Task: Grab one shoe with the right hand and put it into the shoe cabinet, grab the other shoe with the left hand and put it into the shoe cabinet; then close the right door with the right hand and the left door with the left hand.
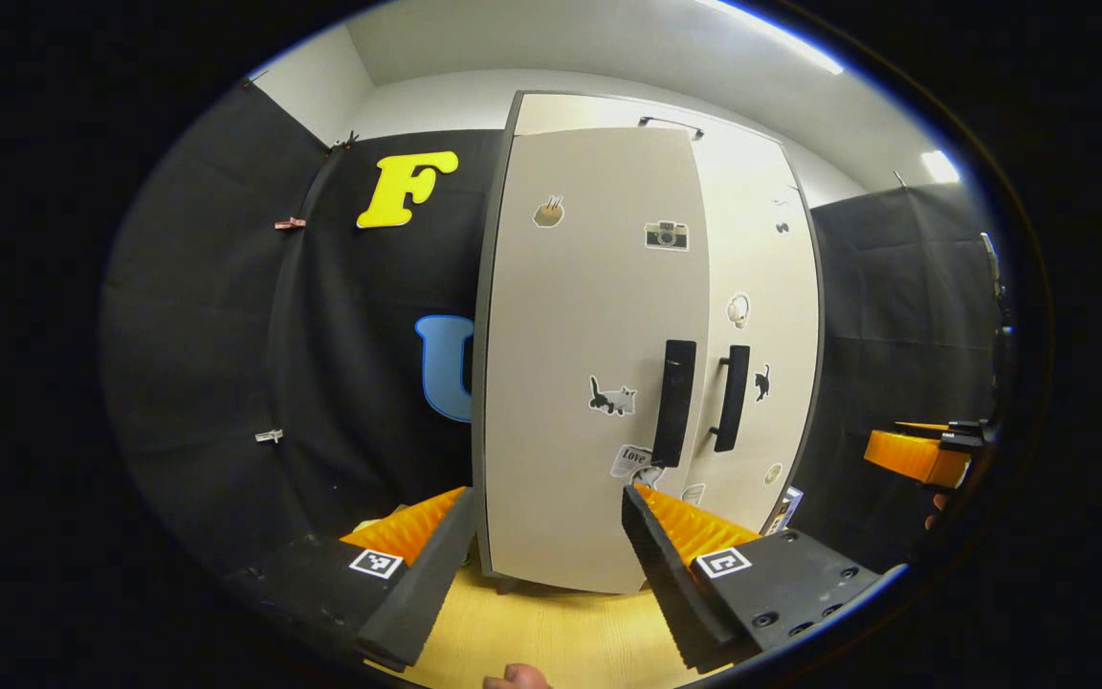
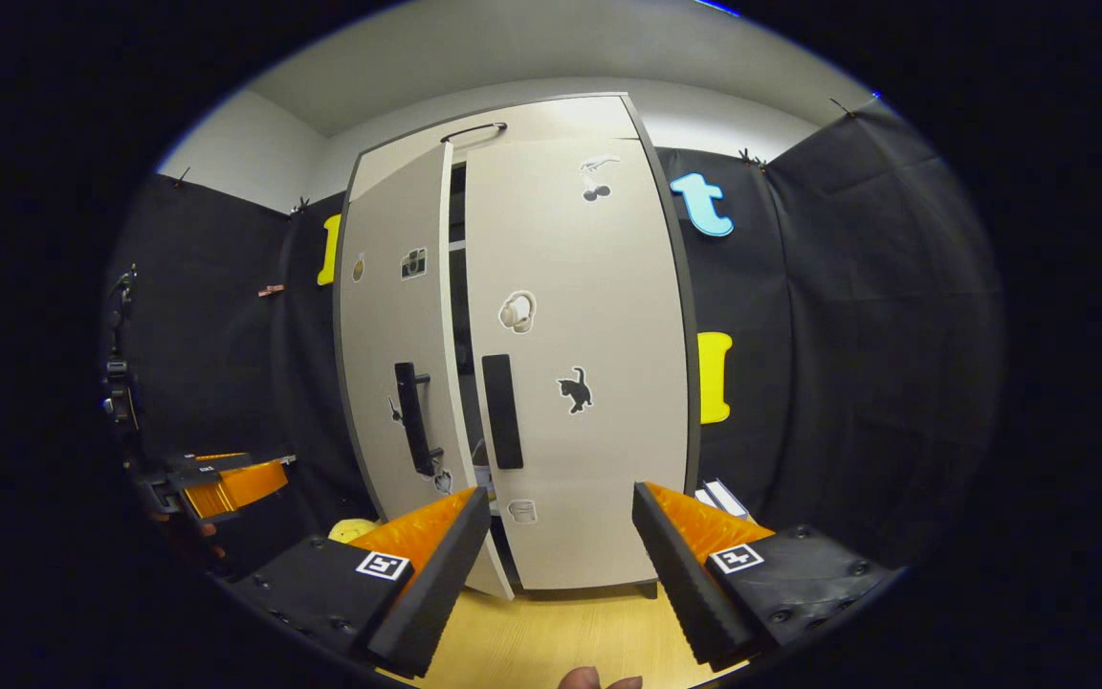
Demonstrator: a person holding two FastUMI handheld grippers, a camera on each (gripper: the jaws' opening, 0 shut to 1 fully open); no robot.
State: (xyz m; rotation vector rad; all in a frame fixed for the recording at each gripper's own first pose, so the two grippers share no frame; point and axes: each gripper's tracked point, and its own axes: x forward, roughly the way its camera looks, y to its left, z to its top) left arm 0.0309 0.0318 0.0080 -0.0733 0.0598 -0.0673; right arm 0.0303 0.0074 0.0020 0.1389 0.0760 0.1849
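The pale shoe cabinet (image 1: pixel 599 287) stands upright straight ahead on a light wooden surface. In the right gripper view its right door (image 2: pixel 575 364) lies flush, while the left door (image 2: pixel 398 325) stands slightly ajar, leaving a dark slit between them. Each door carries a black vertical handle (image 1: pixel 673 402) (image 2: pixel 501 411). My left gripper (image 1: pixel 551 565) is open in front of the left door, nothing between its fingers. My right gripper (image 2: pixel 561 565) is open before the right door, also with nothing in it. What lies inside the slit cannot be made out.
Black cloth walls close in both sides of the cabinet. The right gripper (image 1: pixel 924 455) shows far right in the left gripper view, the left gripper (image 2: pixel 226 483) far left in the right one. A small yellow object (image 2: pixel 355 529) lies left of the cabinet, flat white items (image 2: pixel 723 498) right of it.
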